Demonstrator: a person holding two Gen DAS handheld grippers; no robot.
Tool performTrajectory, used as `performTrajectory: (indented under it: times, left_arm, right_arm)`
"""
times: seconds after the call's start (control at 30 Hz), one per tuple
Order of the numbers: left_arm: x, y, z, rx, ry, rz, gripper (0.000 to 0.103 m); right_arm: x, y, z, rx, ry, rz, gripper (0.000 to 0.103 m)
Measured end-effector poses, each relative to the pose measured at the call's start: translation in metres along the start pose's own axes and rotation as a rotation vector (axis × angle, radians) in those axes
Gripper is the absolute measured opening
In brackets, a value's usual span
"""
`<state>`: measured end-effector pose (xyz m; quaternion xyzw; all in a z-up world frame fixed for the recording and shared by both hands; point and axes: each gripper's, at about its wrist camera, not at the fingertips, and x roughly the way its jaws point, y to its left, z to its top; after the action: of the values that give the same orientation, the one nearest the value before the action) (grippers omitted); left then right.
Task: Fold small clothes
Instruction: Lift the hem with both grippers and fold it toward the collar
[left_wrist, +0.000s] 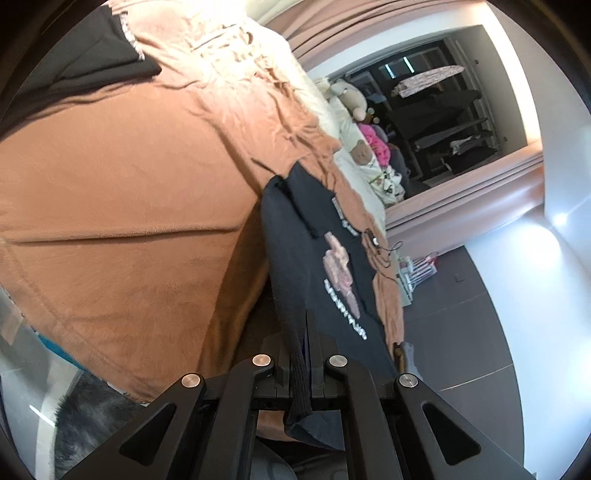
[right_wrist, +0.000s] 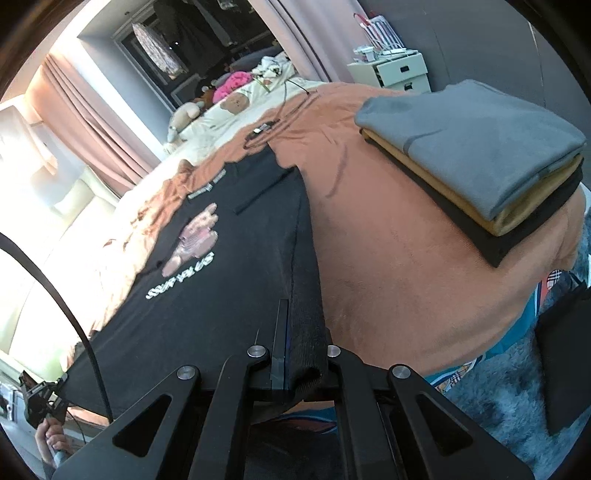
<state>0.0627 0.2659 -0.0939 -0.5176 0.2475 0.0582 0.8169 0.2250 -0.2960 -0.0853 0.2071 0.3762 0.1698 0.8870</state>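
Left claw (left_wrist: 298, 354) and right claw (right_wrist: 300, 354), each clamped shut on the hem of a black printed T-shirt (right_wrist: 221, 266) stretched over an orange blanket (right_wrist: 388, 240) on the bed; folded clothes stack (right_wrist: 480, 166) beside; pink curtains (right_wrist: 92, 122) behind.

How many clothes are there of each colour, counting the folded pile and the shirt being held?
Grey: 1, top of the pile
Tan: 1, middle of the pile
Black: 2, bottom of the pile and the printed shirt held by both grippers
Total: 4
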Motion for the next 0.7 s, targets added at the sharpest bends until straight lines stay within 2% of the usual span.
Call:
performTrajectory:
  times: [0.3, 0.53, 0.7]
  left_arm:
    - [-0.048, -0.021, -0.021, 0.008, -0.03, -0.028, 0.002]
    - [-0.089, -0.035, -0.036, 0.008, -0.05, -0.014, 0.002]
    - [-0.116, -0.05, -0.046, 0.018, -0.074, -0.044, 0.002]
  right_arm:
    - [-0.053, -0.016, -0.008, 0.025, -0.025, 0.089, 0.0]
    - [-0.084, -0.036, -0.019, 0.043, -0.046, 0.14, 0.0]
    - [-0.102, -0.047, -0.024, 0.044, -0.057, 0.177, 0.0]
